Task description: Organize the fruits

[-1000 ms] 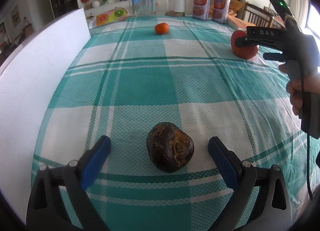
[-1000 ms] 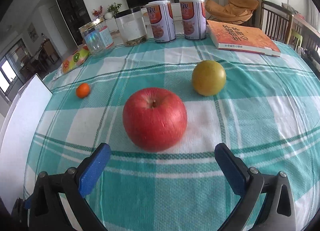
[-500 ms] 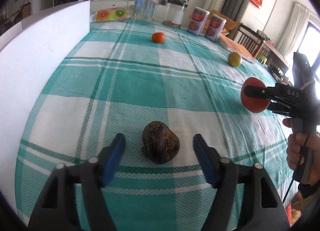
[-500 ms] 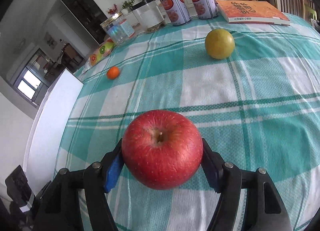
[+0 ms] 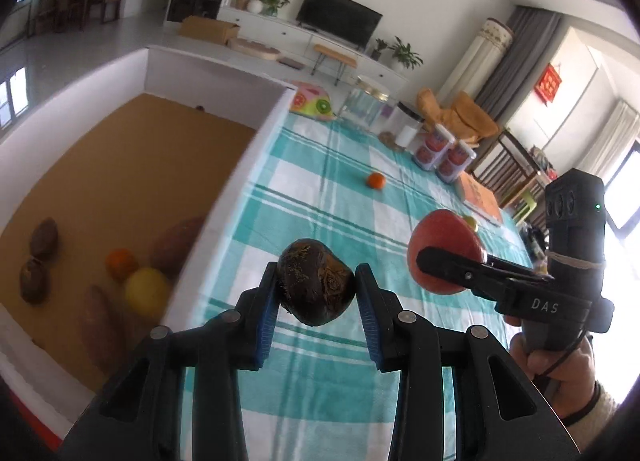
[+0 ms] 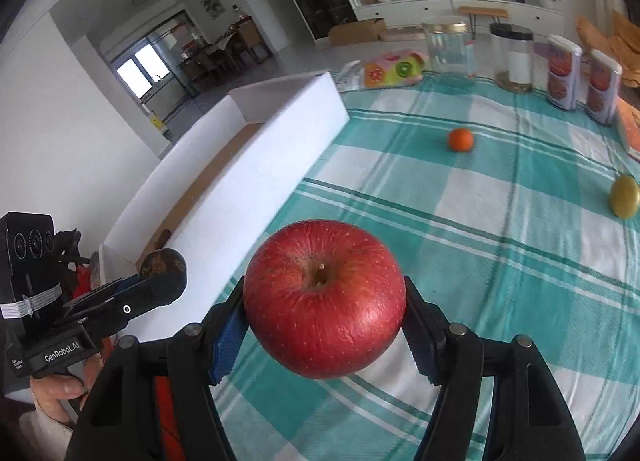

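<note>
My left gripper is shut on a dark brown wrinkled fruit and holds it in the air beside the wall of the white box. My right gripper is shut on a red apple, lifted above the checked tablecloth; the apple also shows in the left wrist view. The box has a brown floor with several fruits in it, among them an orange and a yellow fruit. A small orange and a yellow-green fruit lie on the cloth.
Two glass jars, two printed cans, a fruit-print pouch and an orange book stand along the table's far edge. The white box lies along the table's left side.
Both grippers have risen from the table with their fruit. The left gripper has closed on the dark fruit and swung left, so the inside of the box has come into view.
</note>
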### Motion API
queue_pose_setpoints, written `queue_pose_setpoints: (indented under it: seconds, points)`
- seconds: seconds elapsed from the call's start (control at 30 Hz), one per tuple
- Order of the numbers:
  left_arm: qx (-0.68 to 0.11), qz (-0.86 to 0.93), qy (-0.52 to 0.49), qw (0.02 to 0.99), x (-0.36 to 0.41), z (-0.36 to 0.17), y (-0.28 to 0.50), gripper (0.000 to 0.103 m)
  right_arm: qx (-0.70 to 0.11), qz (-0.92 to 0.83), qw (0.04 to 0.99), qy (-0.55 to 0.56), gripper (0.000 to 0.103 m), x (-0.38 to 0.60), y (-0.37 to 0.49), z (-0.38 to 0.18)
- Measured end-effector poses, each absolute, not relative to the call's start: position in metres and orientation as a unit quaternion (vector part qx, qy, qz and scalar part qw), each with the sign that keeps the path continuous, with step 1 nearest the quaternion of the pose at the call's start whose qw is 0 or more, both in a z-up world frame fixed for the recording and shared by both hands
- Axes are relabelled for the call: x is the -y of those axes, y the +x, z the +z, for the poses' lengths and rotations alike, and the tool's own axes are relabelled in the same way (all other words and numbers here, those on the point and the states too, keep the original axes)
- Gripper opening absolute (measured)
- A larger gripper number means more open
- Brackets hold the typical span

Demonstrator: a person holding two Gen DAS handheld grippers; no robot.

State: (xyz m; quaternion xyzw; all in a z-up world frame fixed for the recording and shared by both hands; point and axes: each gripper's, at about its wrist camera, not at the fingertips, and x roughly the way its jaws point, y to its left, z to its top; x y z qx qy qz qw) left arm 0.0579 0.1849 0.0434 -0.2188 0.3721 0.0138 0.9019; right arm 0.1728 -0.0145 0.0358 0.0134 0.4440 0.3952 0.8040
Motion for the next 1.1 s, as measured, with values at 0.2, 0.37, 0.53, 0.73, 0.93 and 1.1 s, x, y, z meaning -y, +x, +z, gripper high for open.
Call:
queue_pose_setpoints:
  seconds: [0.2,0.37,0.53,0.73,0.93,1.1]
  points:
    - [-0.42,0.167,-0.217,0.865,-0.291,0.016,0.057,0.038,-0.431,0.471,0.768,-0.056,0.069,-0.14,0.163,0.051]
    - [-0.466,0.195,-0.213,0.837,-0.308,-0.018,0.064,0.039,-0.465,0.466,0.743,-0.121,0.07,-0.221,0.159,0.016]
    - [-0.42,0.227,-0.191,0.858,-0.295,0.001,0.055,0.073,-0.449,0.461,0.762,-0.073,0.083,-0.221,0.167,0.02]
    - [-0.361,0.228,-0.126,0.896,-0.245,0.036,0.051,0.087,-0.373,0.45,0.81,-0.035,0.101,-0.12,0.167,0.061]
    - [-0.316,0.19,-0.072,0.927,-0.178,0.061,0.053,0.09,-0.396,0.321,0.856,-0.091,0.102,0.038,0.168,-0.003]
    - [-0.3,0.155,-0.036,0.941,-0.129,0.071,0.063,0.091,-0.441,0.199,0.873,-0.06,0.102,0.173,0.167,-0.055]
